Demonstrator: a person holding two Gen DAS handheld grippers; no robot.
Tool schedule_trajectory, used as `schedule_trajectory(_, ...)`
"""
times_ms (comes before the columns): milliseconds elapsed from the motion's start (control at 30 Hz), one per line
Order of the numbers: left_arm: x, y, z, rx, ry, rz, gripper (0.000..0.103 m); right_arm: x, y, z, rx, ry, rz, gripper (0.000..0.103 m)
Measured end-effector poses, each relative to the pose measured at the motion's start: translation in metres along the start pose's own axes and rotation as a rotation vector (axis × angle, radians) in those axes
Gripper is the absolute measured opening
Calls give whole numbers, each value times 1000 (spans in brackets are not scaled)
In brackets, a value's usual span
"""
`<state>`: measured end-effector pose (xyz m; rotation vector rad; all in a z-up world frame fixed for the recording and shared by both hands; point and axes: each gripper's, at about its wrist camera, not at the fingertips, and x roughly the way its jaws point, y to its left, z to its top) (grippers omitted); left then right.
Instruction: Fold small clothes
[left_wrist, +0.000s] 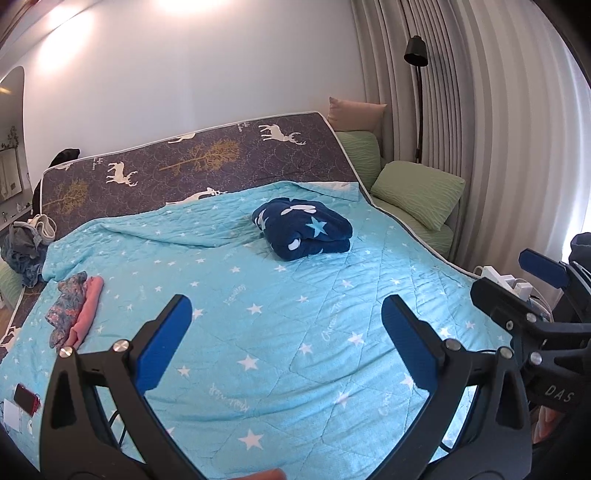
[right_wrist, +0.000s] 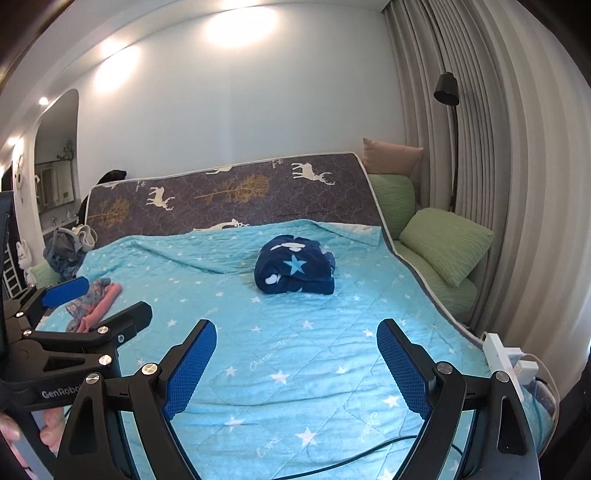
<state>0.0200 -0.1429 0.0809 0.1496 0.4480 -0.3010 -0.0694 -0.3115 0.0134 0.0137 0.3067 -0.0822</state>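
The left gripper (left_wrist: 286, 317) and the right gripper (right_wrist: 295, 341) are being held above the turquoise star quilt (left_wrist: 295, 350), both with jaws spread wide and nothing between them; the small clothes (left_wrist: 74, 310), floral and pink, are lying folded near the quilt's left edge, well apart from the navy blanket (left_wrist: 303, 229) in the middle.

**Bed Layout**

A light blue star-printed quilt (left_wrist: 280, 332) covers the bed. A folded navy star-patterned fleece blanket (left_wrist: 303, 229) lies on it toward the far end. Two small folded garments, floral and pink (left_wrist: 75, 308), lie together near the quilt's left edge. Green ribbed pillows (left_wrist: 417, 194) sit right of the bed.
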Motion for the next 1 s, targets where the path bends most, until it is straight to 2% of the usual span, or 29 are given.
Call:
schedule_trajectory(600,3,15,-8,-37,21,-11,102,-1,14,-3,-6,13,-12,91)
schedule_trajectory(1000,0,14,-6,-17,12,1,102,0,15,-1,-5,17,-8,91)
